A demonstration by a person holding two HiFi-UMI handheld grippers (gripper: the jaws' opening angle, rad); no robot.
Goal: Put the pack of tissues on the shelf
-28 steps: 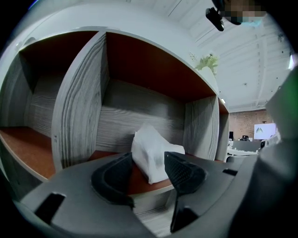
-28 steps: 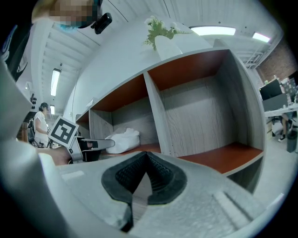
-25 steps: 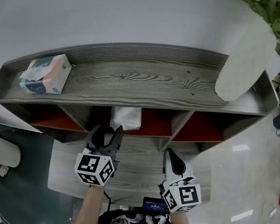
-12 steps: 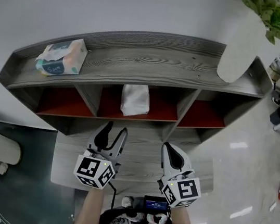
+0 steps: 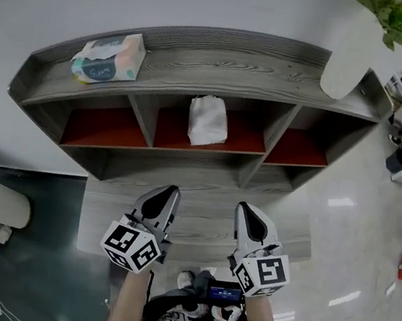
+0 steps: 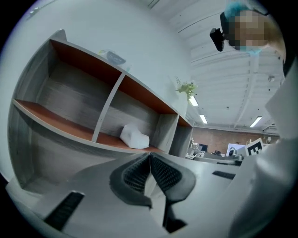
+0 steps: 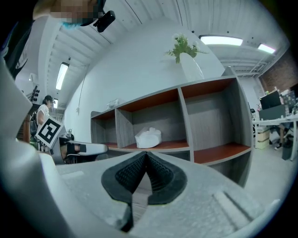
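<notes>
The white, soft, crumpled plastic pack of tissues (image 5: 208, 120) lies on the red floor of the middle compartment of the grey wood-grain shelf (image 5: 224, 65). The left gripper (image 5: 168, 192) has just closed its jaws together, with nothing between them. The right gripper (image 5: 248, 210) has its jaws together and is empty.

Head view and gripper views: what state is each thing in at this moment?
Left gripper: shut, empty; jaws just closed with nothing between them.
Right gripper: shut, empty.
White tissue pack: lying in the middle compartment of the shelf, untouched.
Printed tissue pack: lying on the shelf top, left end.
Vase: upright on the shelf top, right end.
</notes>
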